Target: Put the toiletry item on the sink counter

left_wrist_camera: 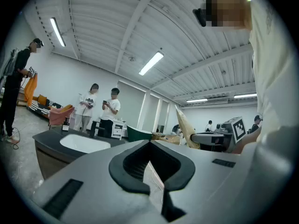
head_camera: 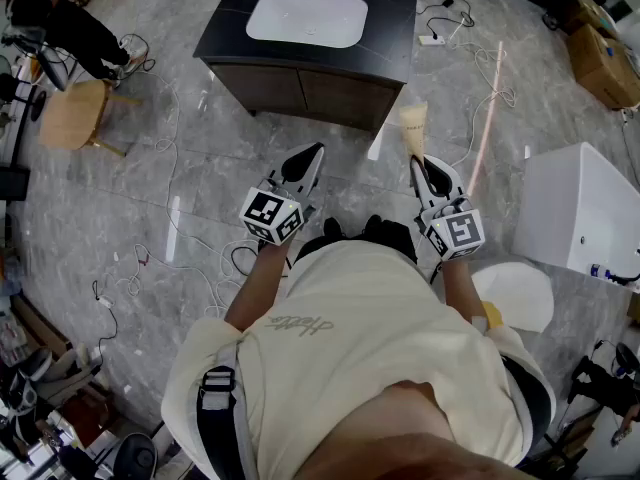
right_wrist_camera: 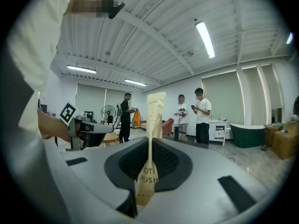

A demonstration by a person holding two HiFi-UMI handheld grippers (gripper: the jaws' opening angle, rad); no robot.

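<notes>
Short of counter (head_camera: pixel 222 30), over floor | right gripper (head_camera: pixel 419 162) clamped on toothbrush packet (head_camera: pixel 413 126); packet juts past jaws, well apart from counter | left gripper (head_camera: pixel 317 150) closed, empty

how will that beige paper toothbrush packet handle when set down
The beige paper toothbrush packet stands straight from the right gripper, so probably fairly stiff. Thin and flat, it likely feels light and should lie still, not roll.
</notes>
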